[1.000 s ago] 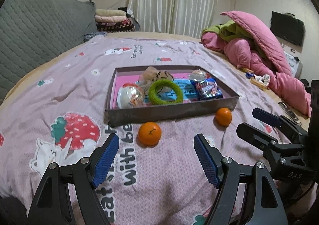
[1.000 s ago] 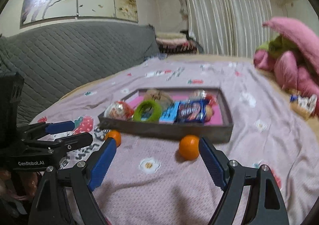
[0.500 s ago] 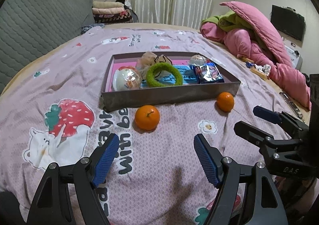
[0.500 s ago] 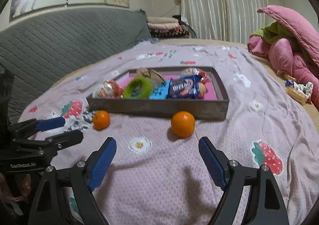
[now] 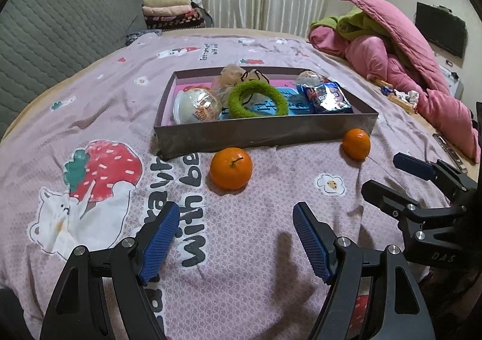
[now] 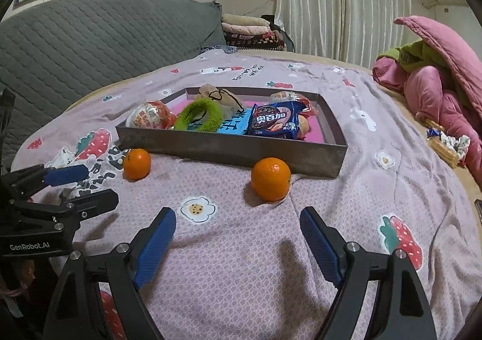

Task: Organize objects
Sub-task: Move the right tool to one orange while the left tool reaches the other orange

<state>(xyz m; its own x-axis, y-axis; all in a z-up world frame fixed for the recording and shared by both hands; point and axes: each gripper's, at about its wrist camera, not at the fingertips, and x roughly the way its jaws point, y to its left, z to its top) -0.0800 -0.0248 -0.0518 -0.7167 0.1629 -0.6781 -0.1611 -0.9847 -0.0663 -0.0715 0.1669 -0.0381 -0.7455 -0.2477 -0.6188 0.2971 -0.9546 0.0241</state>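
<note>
Two oranges lie on the bedspread in front of a grey box (image 5: 265,132) (image 6: 229,148). The left orange (image 5: 231,168) (image 6: 137,163) sits just ahead of my left gripper (image 5: 233,213), which is open and holds nothing. The right orange (image 5: 356,143) (image 6: 271,179) sits just ahead of my right gripper (image 6: 238,219), also open and holding nothing. Inside the box are a white toy capsule (image 5: 195,106), a green fuzzy ring (image 5: 257,99) (image 6: 198,117), a blue cookie packet (image 6: 275,121) (image 5: 327,96), a beige pouch and a blue card.
The bed carries a lilac strawberry-print cover (image 5: 99,117). A grey quilted headboard (image 6: 90,38) stands on the left. A heap of pink and green bedding (image 5: 391,48) lies at the right. Snack wrappers (image 6: 446,144) rest near the right edge. Folded blankets (image 5: 171,11) are stacked at the back.
Both grippers have sunk toward the bed and tilted further down, so the oranges and the box look nearer and lower in view. Both stay open; nothing on the bed has moved.
</note>
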